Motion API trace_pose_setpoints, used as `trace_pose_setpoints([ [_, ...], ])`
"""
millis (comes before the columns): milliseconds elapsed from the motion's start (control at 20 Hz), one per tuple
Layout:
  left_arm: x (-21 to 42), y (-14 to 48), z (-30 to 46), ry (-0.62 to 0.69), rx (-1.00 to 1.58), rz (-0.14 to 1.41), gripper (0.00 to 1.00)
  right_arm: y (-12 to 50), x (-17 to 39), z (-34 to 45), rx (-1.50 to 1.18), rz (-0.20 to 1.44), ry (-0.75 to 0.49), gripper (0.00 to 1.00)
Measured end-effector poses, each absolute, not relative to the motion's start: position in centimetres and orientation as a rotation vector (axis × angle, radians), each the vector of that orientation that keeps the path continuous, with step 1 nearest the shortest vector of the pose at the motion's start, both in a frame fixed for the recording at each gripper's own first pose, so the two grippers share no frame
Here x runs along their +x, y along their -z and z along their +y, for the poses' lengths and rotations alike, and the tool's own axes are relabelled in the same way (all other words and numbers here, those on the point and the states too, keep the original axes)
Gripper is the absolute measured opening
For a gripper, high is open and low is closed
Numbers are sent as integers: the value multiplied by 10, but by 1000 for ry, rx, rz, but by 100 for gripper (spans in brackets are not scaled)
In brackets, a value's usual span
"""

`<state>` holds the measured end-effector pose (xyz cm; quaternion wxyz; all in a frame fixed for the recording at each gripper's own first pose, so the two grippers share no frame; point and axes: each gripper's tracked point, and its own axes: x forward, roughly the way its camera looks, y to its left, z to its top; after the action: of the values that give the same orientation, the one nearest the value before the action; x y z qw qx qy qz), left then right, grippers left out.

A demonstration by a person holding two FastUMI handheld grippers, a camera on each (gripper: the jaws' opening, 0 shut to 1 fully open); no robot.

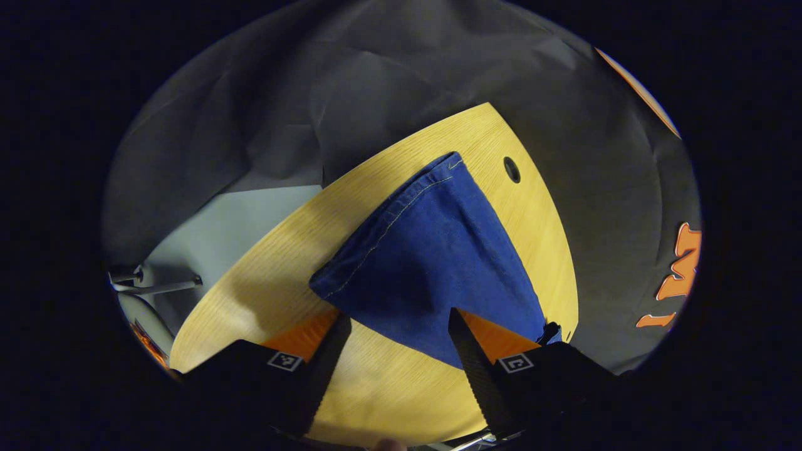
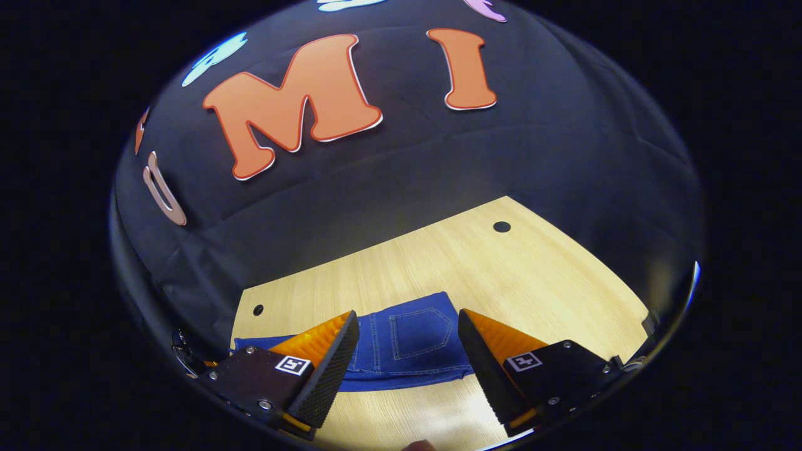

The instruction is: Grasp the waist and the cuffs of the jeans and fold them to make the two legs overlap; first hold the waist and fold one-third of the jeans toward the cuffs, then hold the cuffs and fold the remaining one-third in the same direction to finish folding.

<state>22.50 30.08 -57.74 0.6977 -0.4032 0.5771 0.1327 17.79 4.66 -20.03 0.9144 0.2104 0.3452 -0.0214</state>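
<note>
Blue jeans (image 1: 426, 250) lie flat on the light wooden table (image 1: 269, 294), the stitched hem end reaching toward the table's far corner. My left gripper (image 1: 398, 322) hangs open just above the near edge of the cloth, one finger on each side, gripping nothing. In the right gripper view the jeans (image 2: 407, 344) show their back pocket and lie folded along the table's middle. My right gripper (image 2: 407, 332) is open too, its fingers spread on either side of the pocket area, above the cloth and apart from it.
The table has small round holes near its corners (image 2: 501, 227) (image 1: 512, 170) (image 2: 258, 309). Black cloth walls close in behind the table. A pale floor (image 1: 219, 232) and a white stand leg (image 1: 156, 287) lie beyond the table's left side.
</note>
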Motion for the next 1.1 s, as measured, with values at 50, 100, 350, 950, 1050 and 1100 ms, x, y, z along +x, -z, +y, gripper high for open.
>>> trace_pose_setpoints([
  [50, 229, 579, 304, -296, -902, 1288, 98, 200, 173, 40, 433, 710, 64, 98],
  [100, 232, 578, 307, -310, -917, 1291, 98, 199, 170, 38, 439, 706, 73, 98],
  [350, 261, 588, 308, -344, -983, 1248, 98, 204, 159, 30, 495, 716, 85, 98],
  [950, 285, 613, 308, -429, -1006, 1290, 49, 221, 154, 0, 478, 744, 71, 98],
  [1050, 288, 634, 298, -421, -1037, 1261, 16, 226, 153, -2, 489, 753, 72, 98],
  [1100, 289, 612, 303, -423, -1030, 1243, 7, 228, 152, -5, 490, 756, 79, 98],
])
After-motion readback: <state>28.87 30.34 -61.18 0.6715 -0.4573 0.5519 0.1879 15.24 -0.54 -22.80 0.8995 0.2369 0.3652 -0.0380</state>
